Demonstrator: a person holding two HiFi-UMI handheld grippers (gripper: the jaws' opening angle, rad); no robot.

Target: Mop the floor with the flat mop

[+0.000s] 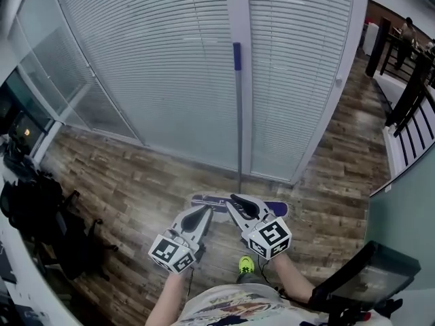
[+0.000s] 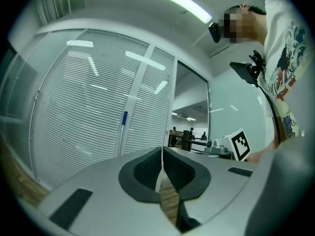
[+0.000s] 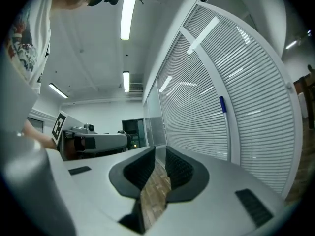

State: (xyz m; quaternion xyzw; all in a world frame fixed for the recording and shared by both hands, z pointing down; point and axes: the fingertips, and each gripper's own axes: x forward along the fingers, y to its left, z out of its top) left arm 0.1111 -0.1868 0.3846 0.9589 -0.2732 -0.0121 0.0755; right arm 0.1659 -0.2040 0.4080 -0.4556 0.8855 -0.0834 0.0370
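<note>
The flat mop stands upright against the glass wall with white blinds, just ahead of me. Its grey handle (image 1: 239, 128) has a blue grip at the top, and its purple flat head (image 1: 275, 208) lies on the wooden floor. My left gripper (image 1: 204, 213) and right gripper (image 1: 237, 201) are side by side just short of the mop head, both shut and empty. The handle (image 2: 121, 132) rises left of the jaws in the left gripper view. It stands to the right (image 3: 227, 132) in the right gripper view. Neither gripper touches the mop.
The glass partition (image 1: 170, 66) blocks the way ahead. Black chairs and bags (image 1: 37, 212) crowd the left. A dark screen on a stand (image 1: 367, 277) sits at lower right, and a dark railing (image 1: 408, 100) runs at far right. My green shoe (image 1: 246, 265) shows below the grippers.
</note>
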